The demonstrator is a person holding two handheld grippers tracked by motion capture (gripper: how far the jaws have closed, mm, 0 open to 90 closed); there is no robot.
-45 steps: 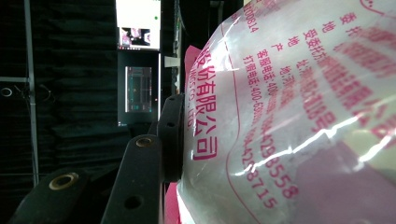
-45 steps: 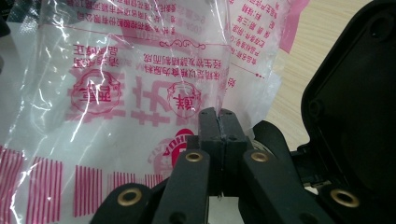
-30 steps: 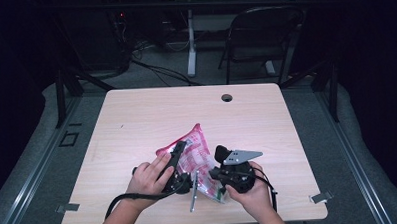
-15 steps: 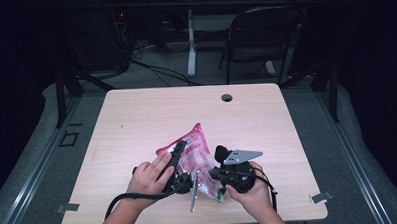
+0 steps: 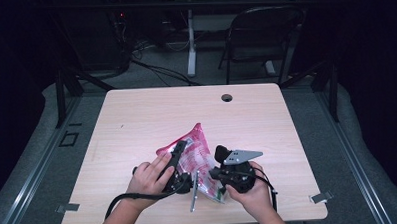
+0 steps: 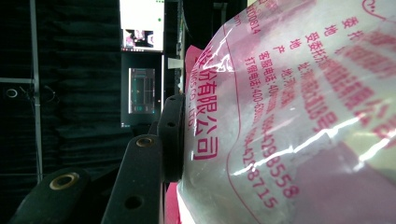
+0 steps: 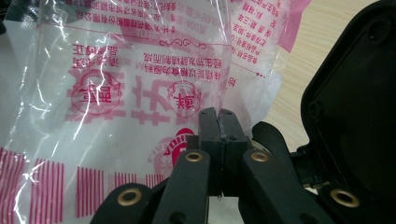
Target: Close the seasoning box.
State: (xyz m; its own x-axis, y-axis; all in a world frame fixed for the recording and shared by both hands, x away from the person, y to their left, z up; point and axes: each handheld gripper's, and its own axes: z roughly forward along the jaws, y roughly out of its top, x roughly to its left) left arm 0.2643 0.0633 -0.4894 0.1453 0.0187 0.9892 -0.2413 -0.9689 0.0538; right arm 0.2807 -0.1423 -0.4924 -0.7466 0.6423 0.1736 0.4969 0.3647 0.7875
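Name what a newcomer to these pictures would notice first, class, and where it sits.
A clear plastic bag printed in pink draws the eye at the near middle of the wooden table. The right gripper pinches its film with jaws shut. The left gripper presses into the bag from the other side.

Your left gripper (image 5: 181, 165) is matte black, with a black cable (image 5: 124, 199) trailing from its body. Your right gripper (image 5: 220, 184) is also black and carries a grey three-cornered plate (image 5: 242, 155) on top. In the right gripper view, its jaws are flat black links with brass-ringed pivot holes (image 7: 131, 196) and blocky black pads (image 7: 219, 126). Your forearms are bare; no sleeves.
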